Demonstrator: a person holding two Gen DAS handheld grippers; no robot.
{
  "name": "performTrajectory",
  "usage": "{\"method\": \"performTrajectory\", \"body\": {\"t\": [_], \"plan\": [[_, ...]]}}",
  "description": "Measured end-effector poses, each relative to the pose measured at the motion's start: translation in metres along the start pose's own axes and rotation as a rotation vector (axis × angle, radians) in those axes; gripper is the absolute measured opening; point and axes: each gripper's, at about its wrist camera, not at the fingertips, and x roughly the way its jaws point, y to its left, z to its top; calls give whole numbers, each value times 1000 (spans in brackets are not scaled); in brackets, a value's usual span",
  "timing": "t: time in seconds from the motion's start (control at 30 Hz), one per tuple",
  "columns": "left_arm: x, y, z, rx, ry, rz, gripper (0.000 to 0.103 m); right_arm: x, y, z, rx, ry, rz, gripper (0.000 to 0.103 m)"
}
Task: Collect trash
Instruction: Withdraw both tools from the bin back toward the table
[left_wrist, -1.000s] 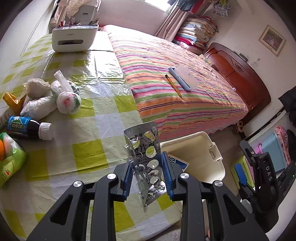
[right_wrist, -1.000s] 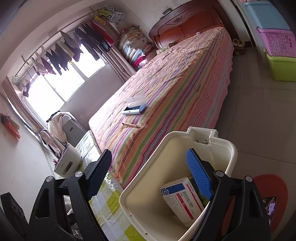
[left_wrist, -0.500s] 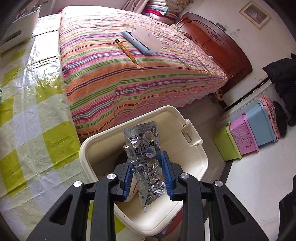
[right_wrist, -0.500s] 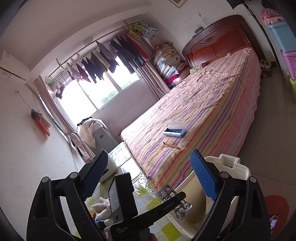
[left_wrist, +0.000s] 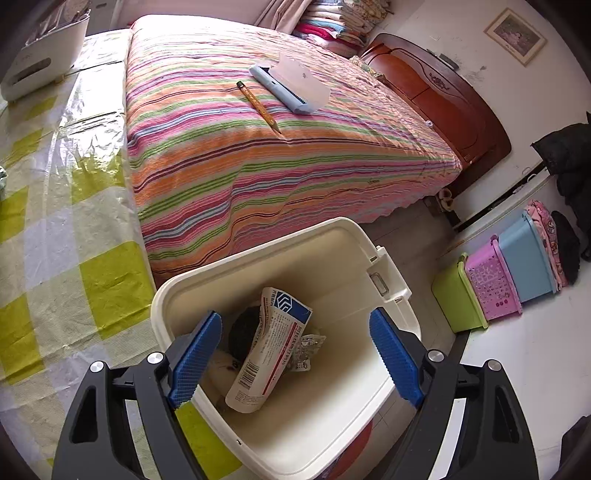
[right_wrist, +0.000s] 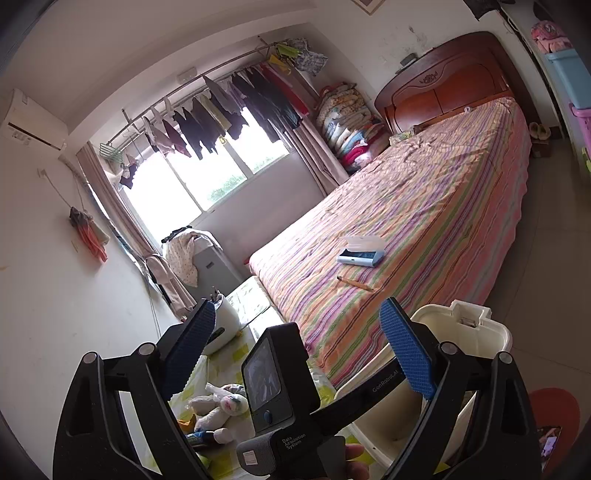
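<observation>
My left gripper (left_wrist: 295, 354) is open and empty, held right above the cream trash bin (left_wrist: 354, 258). Inside the bin lie a white medicine box (left_wrist: 269, 347) with a blue logo and the silver blister pack (left_wrist: 308, 350) beside it. My right gripper (right_wrist: 295, 350) is open and empty, raised and looking over the room. The left gripper's body (right_wrist: 280, 384) crosses below it, and the bin (right_wrist: 476, 332) shows at lower right. More trash lies on the checked table (right_wrist: 218, 369): crumpled white wrappers (right_wrist: 221, 402) and a bottle (right_wrist: 207, 435).
The table with the green-and-white checked cloth (left_wrist: 55, 240) is left of the bin. A striped bed (left_wrist: 277, 147) behind carries a pencil (left_wrist: 258, 107) and a blue case (left_wrist: 284, 88). Coloured storage boxes (left_wrist: 498, 280) stand on the floor at right. A white organizer (left_wrist: 40, 66) sits at the table's far end.
My left gripper moved from the table to over the bin, then opened and dropped the blister pack into it. My right gripper rose and tilted up away from the bin.
</observation>
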Motion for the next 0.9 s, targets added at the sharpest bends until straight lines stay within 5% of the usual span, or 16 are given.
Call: {"method": "performTrajectory", "body": {"t": [0.53,0.9], "plan": [[-45,45,-22,-68,-83,60,80,16,13,-20,-24,63,18,89],[-82,91,-39,-134,-154,174,80,27,7,-27,-35,93,-29,89]]}}
